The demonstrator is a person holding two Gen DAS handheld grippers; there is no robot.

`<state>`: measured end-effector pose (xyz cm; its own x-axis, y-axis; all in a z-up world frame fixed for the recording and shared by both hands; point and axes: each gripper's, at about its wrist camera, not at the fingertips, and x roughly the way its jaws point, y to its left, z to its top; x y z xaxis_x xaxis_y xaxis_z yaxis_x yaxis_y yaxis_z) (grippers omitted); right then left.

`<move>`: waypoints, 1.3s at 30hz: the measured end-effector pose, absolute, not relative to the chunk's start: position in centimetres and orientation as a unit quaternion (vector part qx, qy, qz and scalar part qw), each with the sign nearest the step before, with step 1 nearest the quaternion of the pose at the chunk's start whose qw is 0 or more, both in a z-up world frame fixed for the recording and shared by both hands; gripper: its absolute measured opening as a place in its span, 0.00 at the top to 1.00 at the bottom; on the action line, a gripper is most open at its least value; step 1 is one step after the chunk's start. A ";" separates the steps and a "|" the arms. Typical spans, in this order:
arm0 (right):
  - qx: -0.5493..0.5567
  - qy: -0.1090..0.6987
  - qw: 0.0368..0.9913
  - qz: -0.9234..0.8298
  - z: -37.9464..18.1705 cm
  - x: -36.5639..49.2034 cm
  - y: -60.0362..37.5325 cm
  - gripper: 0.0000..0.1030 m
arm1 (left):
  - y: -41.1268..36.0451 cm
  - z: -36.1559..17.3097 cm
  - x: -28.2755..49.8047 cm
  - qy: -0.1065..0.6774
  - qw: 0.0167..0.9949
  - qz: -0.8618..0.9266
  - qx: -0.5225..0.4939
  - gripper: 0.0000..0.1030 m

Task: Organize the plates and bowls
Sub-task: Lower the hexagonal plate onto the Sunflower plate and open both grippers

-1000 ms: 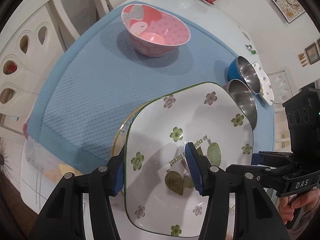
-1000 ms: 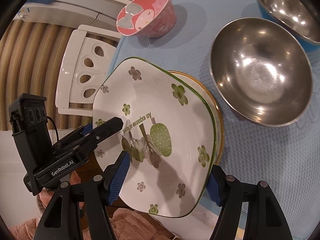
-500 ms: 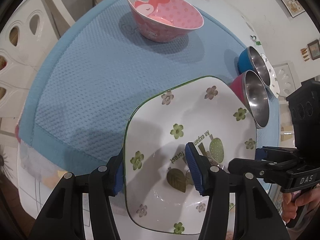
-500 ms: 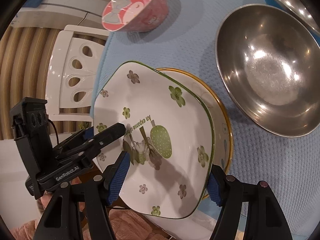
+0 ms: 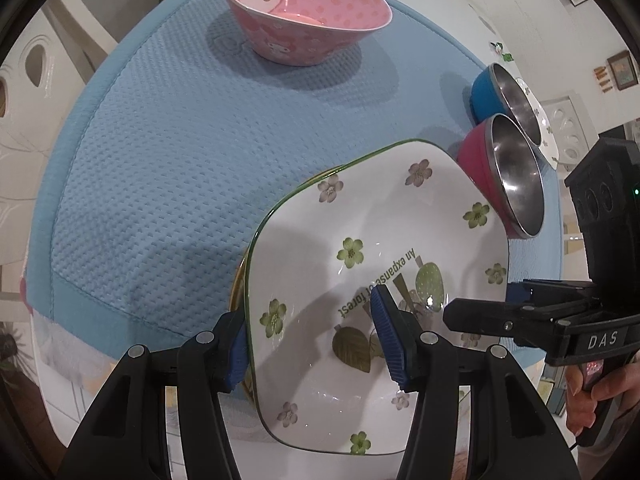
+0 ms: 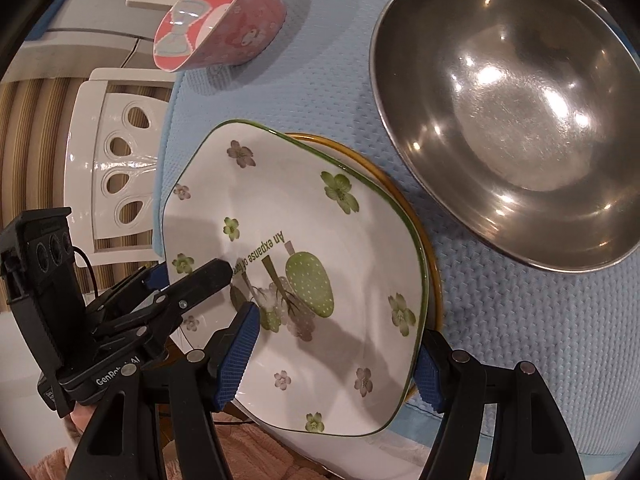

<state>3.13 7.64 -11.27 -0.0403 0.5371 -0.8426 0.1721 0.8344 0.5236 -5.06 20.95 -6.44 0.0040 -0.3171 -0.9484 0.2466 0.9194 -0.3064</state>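
Over the last second the flowered plate (image 5: 372, 280) sank from a raised tilt nearly onto the yellow-rimmed plate (image 6: 434, 280) on the blue mat (image 5: 168, 168), so this stacking step looked almost done. Left gripper (image 5: 312, 344) and right gripper (image 6: 336, 360) each straddled an opposite edge. Jaws half-wide, gripping the plate.

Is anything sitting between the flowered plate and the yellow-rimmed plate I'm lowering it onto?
Nothing visible. The flowered plate, gripped by both tongs, sits right over the yellow-rimmed plate, of which only a bare crescent of rim shows. The steel bowl stands off to the side, clear of the stack.
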 end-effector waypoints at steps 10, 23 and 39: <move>0.201 0.722 0.652 0.116 -11.0 3.4 9.2 0.33 | 20.5 -6.7 -5.2 0.690 0.697 -0.196 -0.018 0.50; 0.200 0.727 0.650 0.092 -11.6 3.9 10.8 0.33 | 22.0 -6.4 -5.6 0.700 0.688 -0.189 -0.037 0.50; 0.215 0.715 0.664 0.049 -10.5 2.7 9.6 0.33 | 22.4 -5.4 -5.7 0.698 0.686 -0.203 -0.005 0.50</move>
